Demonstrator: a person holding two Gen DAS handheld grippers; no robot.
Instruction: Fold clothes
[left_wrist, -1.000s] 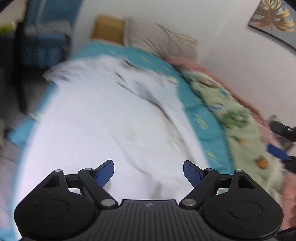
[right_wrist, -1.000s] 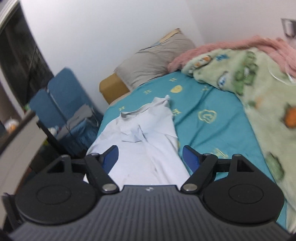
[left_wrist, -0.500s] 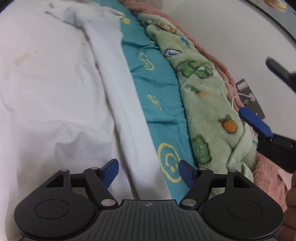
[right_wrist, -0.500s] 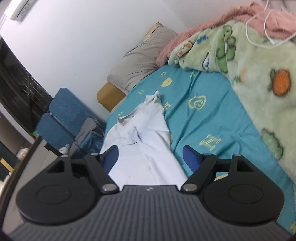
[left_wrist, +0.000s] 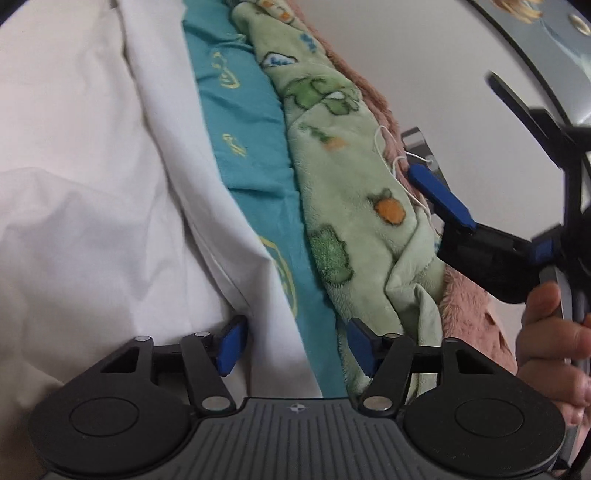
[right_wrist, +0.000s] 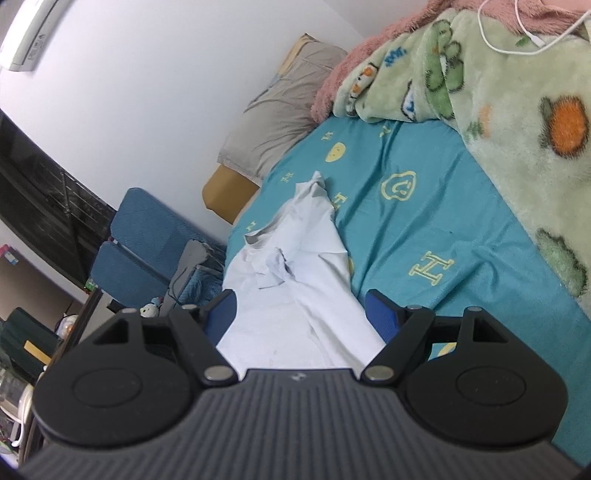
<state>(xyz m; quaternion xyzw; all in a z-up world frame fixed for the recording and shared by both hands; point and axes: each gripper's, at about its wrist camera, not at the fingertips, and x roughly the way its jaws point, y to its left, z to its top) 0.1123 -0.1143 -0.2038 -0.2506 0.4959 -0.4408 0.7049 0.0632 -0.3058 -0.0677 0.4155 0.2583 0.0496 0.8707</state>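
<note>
A white shirt (left_wrist: 92, 192) lies spread on the teal bedsheet (left_wrist: 255, 155). Its right hem edge runs down between my left gripper's (left_wrist: 295, 345) open blue fingers, which hold nothing. In the right wrist view the shirt (right_wrist: 295, 291) stretches away toward its collar, one sleeve pointing to the pillow. My right gripper (right_wrist: 301, 317) is open and empty above the shirt's near end. The right gripper also shows in the left wrist view (left_wrist: 480, 236), held by a hand at the right.
A green fleece blanket (left_wrist: 343, 184) over a pink one (left_wrist: 469, 299) lies bunched along the wall side of the bed. A grey pillow (right_wrist: 288, 107) sits at the head. A blue chair (right_wrist: 147, 236) and cluttered furniture stand beside the bed. A white cable (right_wrist: 517, 37) lies on the blanket.
My left gripper has swung right and dropped close to the shirt's right hem edge. The right gripper tilted and moved a little closer over the shirt. Both stayed open.
</note>
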